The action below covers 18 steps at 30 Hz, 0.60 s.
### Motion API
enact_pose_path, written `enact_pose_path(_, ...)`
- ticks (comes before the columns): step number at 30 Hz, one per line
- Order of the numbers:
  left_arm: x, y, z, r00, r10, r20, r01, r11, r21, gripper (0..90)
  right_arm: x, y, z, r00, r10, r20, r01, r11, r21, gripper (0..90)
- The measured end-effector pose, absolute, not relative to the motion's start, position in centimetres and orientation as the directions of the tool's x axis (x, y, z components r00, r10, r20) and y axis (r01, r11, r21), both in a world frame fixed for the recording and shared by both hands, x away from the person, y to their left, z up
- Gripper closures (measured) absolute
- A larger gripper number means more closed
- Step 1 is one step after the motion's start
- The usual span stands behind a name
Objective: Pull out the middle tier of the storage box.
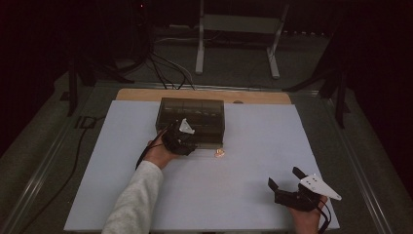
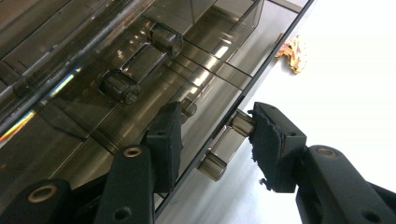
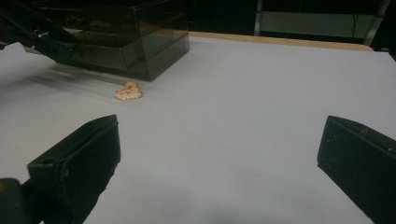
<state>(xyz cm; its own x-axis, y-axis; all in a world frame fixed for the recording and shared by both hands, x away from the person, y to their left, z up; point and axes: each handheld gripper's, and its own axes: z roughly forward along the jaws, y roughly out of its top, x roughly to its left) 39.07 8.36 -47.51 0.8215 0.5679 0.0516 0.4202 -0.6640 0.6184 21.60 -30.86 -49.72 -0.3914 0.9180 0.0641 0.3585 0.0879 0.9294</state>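
White board [image 1: 243, 146]: left gripper [image 2: 215, 140] clamped on drawer handle [image 2: 226, 147] of smoked box [image 1: 192, 114]; right gripper [image 3: 219, 172] open, well apart.

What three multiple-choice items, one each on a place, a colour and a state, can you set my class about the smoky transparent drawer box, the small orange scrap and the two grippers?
1. Where does the small orange-pink scrap lie?
A. On the white board just in front of the box's right front corner
B. Inside a drawer
C. Between the right gripper's jaws

2. What colour is the plastic drawer box?
A. Bright red
B. Smoky dark, see-through
C. Solid white

3. How does the left gripper stand?
A. Wide open above the table
B. Shut on the scrap
C. Shut on the cylindrical drawer handle

Answers:
1 A: the high view shows it on the white board by the box.
2 B: the inner dividers show through its dark walls.
3 C: the left gripper view shows both pads pressing on the handle's ends.
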Motion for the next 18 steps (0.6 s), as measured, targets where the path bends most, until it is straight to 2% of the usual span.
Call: enact_pose_path(18,38.14,8.49,-47.37,0.824,0.565,0.044,0.425,-0.668,0.611,56.3,21.55,-30.93,-49.69,-0.388,0.92,0.065,0.358,0.086,0.93,0.0)
